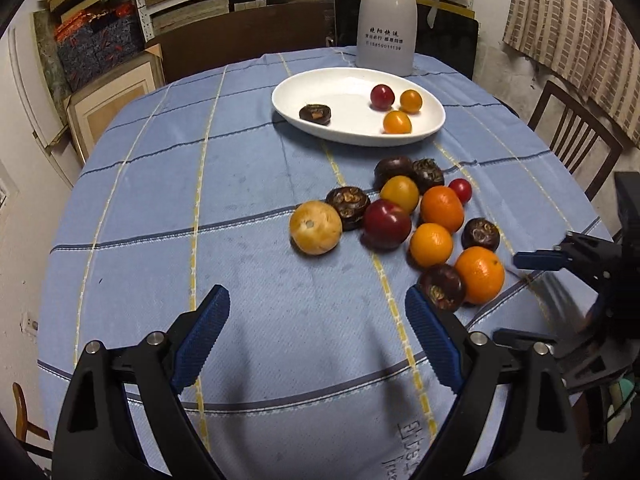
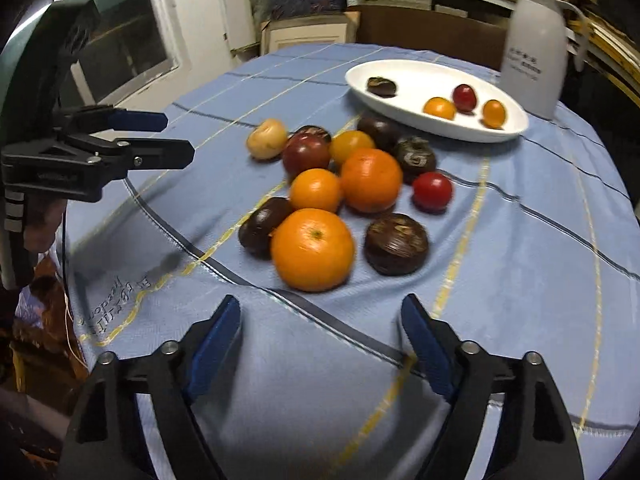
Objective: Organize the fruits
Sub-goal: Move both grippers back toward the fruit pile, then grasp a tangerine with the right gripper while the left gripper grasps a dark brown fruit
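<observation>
A white oval plate (image 1: 344,132) (image 2: 404,114) at the back of the table holds a dark water chestnut (image 1: 315,114), a red tomato (image 1: 382,96) and two yellow tomatoes (image 1: 397,122). A pile of loose fruit lies on the cloth in front of it: oranges (image 1: 479,275) (image 2: 313,249), dark water chestnuts (image 2: 396,243), red and yellow tomatoes, a tan round fruit (image 1: 315,227). My left gripper (image 1: 318,306) (image 2: 172,138) is open and empty, just left of the pile. My right gripper (image 2: 321,316) (image 1: 510,296) is open and empty, just before the nearest orange.
A white thermos jug (image 1: 386,16) (image 2: 534,60) stands behind the plate. The round table has a blue checked cloth (image 1: 240,200). A wooden chair (image 1: 576,136) stands at the right. Shelves of boxes line the back wall.
</observation>
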`<action>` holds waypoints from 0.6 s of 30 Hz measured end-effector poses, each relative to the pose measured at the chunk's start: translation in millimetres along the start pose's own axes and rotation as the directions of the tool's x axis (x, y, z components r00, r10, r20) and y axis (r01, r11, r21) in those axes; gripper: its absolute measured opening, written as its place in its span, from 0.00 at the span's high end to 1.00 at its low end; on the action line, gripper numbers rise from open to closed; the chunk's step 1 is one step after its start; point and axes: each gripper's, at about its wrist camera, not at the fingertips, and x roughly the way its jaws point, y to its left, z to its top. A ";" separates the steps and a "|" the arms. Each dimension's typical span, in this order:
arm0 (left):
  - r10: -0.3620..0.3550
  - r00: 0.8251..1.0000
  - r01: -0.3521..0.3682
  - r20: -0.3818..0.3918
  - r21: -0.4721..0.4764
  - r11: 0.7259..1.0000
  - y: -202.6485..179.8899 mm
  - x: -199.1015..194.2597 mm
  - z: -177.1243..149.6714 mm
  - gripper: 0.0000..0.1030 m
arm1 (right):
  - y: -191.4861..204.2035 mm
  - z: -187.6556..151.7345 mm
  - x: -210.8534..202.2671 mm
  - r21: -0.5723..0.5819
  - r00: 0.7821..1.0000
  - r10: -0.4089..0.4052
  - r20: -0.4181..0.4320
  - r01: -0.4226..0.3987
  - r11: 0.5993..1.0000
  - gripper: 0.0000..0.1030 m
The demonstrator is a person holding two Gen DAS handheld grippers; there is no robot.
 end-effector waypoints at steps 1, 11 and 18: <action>-0.001 1.000 0.001 -0.002 0.004 1.000 -0.3 0.9 0.0 0.15 | 0.5 2.5 3.9 0.002 1.000 0.005 -0.012 -0.005 1.000 0.27; -0.066 0.996 0.071 -0.058 0.100 0.992 -31.9 20.8 -6.0 0.15 | -1.8 18.2 18.1 -0.003 1.000 0.020 -0.014 -0.020 1.000 0.57; -0.114 0.990 0.124 -0.079 0.141 0.982 -60.7 32.0 -2.5 0.15 | -27.0 5.2 -7.9 0.019 1.000 0.008 0.028 -0.009 1.000 0.57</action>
